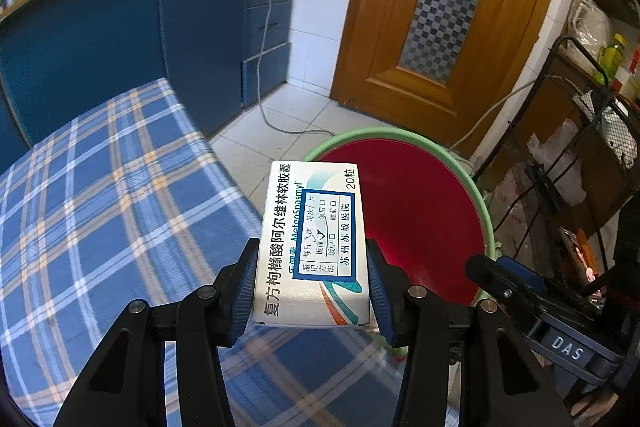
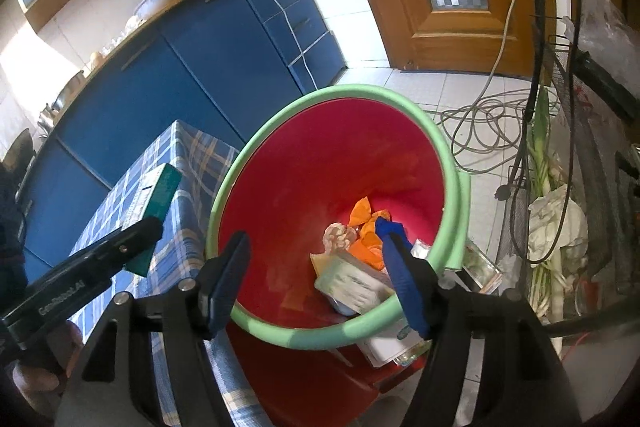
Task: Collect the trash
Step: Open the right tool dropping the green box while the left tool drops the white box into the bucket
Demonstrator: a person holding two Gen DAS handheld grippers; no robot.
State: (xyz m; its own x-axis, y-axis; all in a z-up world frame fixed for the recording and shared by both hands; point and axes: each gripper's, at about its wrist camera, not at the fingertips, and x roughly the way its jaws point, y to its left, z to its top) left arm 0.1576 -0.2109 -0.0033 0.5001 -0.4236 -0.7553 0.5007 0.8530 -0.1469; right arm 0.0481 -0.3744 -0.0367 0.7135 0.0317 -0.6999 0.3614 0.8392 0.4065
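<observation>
Left wrist view: looking steeply down along the fingers, close over the blue plaid tablecloth, facing the blue cabinets and wooden door. Right wrist view: peering down into the red bin from close above. Both sharing bin, tablecloth corner, cabinets, door.

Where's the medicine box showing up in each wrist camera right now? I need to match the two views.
Left wrist: medicine box at centre, clamped in the left gripper.
Right wrist: left of centre, its dark green end above the checked cloth.
Shared landmark: the green-rimmed red bin.
</observation>
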